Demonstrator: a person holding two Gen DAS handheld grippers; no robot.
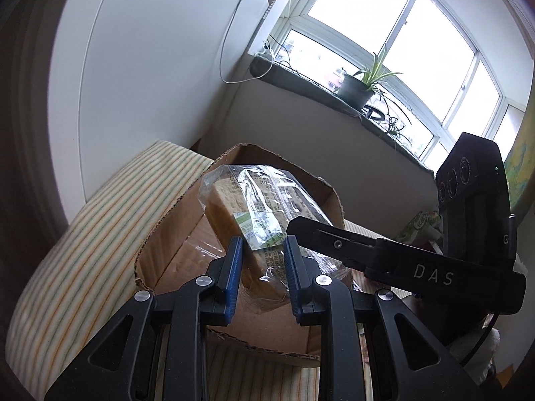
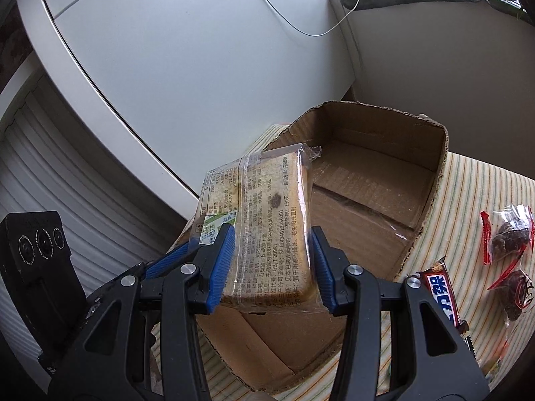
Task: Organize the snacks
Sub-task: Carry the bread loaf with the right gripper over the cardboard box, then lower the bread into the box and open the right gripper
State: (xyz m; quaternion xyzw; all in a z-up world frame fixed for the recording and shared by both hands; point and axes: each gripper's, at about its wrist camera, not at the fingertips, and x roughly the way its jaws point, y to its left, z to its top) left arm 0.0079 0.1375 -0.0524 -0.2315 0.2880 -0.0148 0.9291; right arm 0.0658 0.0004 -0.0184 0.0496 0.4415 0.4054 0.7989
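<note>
A bread slice in a clear printed wrapper [image 2: 267, 220] is held in the air over an open cardboard box [image 2: 384, 180]. My right gripper [image 2: 272, 264] is shut on the bread's sides. My left gripper [image 1: 262, 260] is shut on one end of the same bread pack [image 1: 247, 207], above the box [image 1: 167, 257]. The right gripper's black finger [image 1: 334, 244] shows in the left wrist view against the pack's right side. The box looks empty inside.
The box stands on a striped cloth [image 2: 468, 200]. To its right lie a chocolate bar [image 2: 441, 294] and two clear packs with red ends [image 2: 508, 237]. A white cabinet [image 2: 167, 67] stands behind. A windowsill with a potted plant [image 1: 361, 83] is at the far right.
</note>
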